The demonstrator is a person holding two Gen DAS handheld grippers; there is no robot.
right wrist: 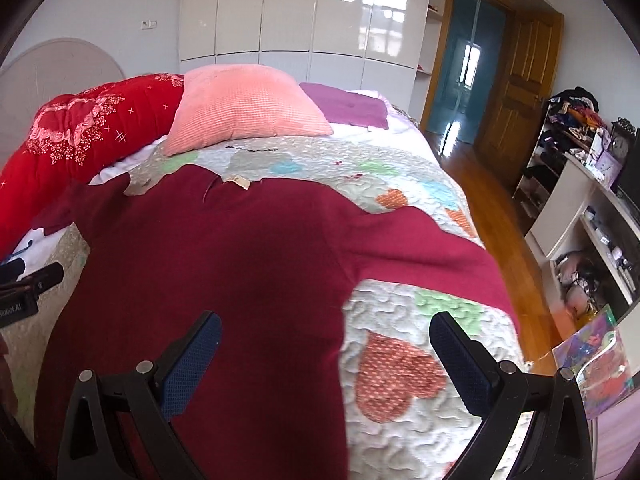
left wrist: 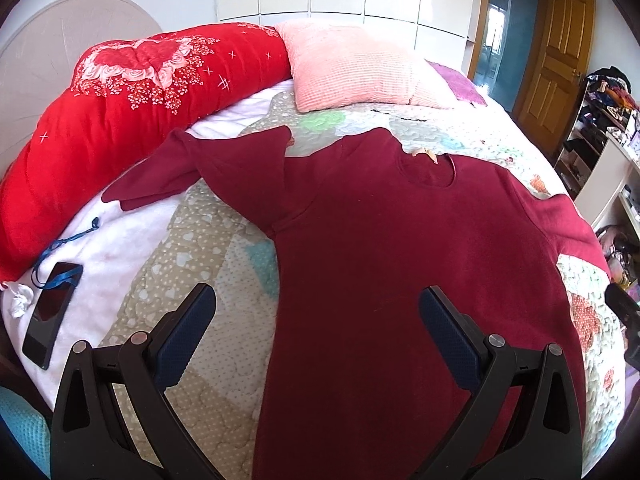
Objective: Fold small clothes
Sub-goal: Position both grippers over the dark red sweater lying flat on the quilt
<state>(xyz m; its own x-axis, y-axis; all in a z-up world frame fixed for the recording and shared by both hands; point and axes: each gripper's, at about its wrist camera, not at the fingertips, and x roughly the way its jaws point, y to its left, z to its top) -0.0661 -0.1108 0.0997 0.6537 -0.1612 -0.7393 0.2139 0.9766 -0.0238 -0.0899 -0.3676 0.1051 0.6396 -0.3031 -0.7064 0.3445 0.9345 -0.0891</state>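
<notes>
Plainly, little folding has been done, as far as can be judged. At the far left, in the left wrist view, a black phone (left wrist: 51, 314) with a blue lanyard is seen lying on the white sheet, below a red floral quilt (left wrist: 120, 108) rolled along the headboard. Next to these, the left sleeve (left wrist: 208, 164) of the maroon long-sleeved top (left wrist: 400, 248) is seen doubled back on itself, its cuff end resting near the quilt; whether this counts as a deliberate first fold cannot be told. The left gripper (left wrist: 318, 312) is held with its jaws wide apart and nothing between them, poised over the left side edge of the top's body. The top itself is spread flat, collar away from the cameras, on the heart-patterned bedspread (right wrist: 400, 380), with a pink pillow (right wrist: 244, 108) lying beyond the collar. Further right, the right gripper (right wrist: 326, 338) is likewise held wide apart and empty, straddling the right side edge of the body in the right wrist view. The right sleeve (right wrist: 432, 248) is stretched out towards the bed's edge, unfolded. Both sleeves are judged to need bringing onto the body, and the body to need halving, before the task is finished.
</notes>
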